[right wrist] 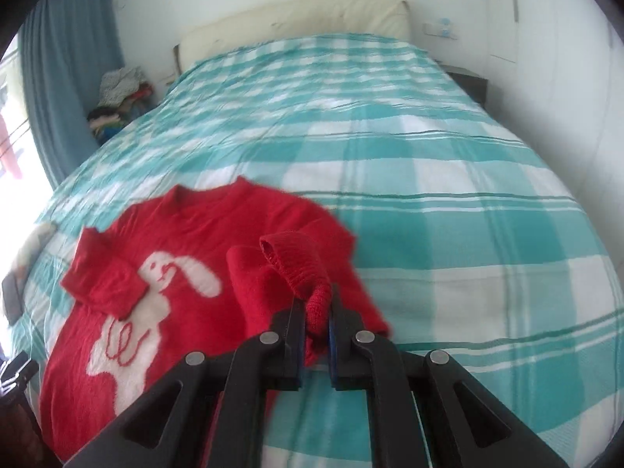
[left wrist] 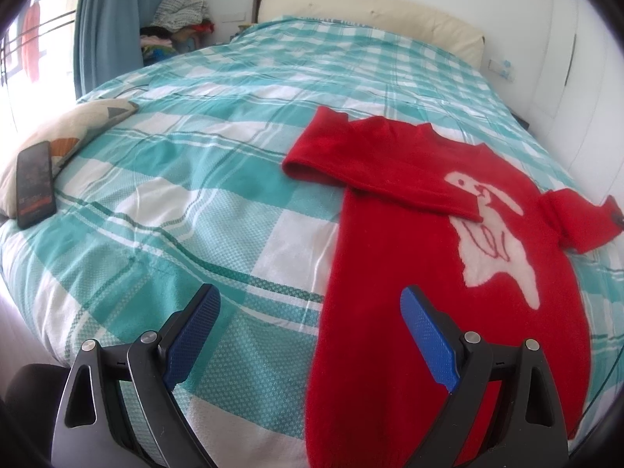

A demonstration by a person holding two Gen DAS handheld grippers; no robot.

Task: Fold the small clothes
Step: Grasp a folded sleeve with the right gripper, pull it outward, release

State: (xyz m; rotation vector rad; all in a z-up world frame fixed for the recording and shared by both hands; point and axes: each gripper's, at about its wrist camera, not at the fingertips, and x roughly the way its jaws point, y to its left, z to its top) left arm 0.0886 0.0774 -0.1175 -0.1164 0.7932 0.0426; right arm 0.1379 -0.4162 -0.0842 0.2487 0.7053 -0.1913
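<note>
A small red sweater [left wrist: 409, 234] with a white rabbit on the front lies face up on the bed; it also shows in the right wrist view [right wrist: 187, 234]. Its left sleeve [left wrist: 374, 167] is folded across the chest. My left gripper [left wrist: 310, 296] is open and empty, hovering over the sweater's lower left edge. My right gripper [right wrist: 316, 304] is shut on the cuff of the right sleeve [right wrist: 296, 261] and holds it lifted above the sweater's right side. The lifted right sleeve [left wrist: 577, 222] shows at the right edge of the left wrist view.
The bed [left wrist: 195, 195] has a teal and white checked cover. A black phone [left wrist: 34, 183] rests against a patterned pillow [left wrist: 74, 124] at the left edge. A cream headboard [left wrist: 370, 11], a clothes pile [left wrist: 175, 23] and a blue curtain [left wrist: 105, 19] stand behind.
</note>
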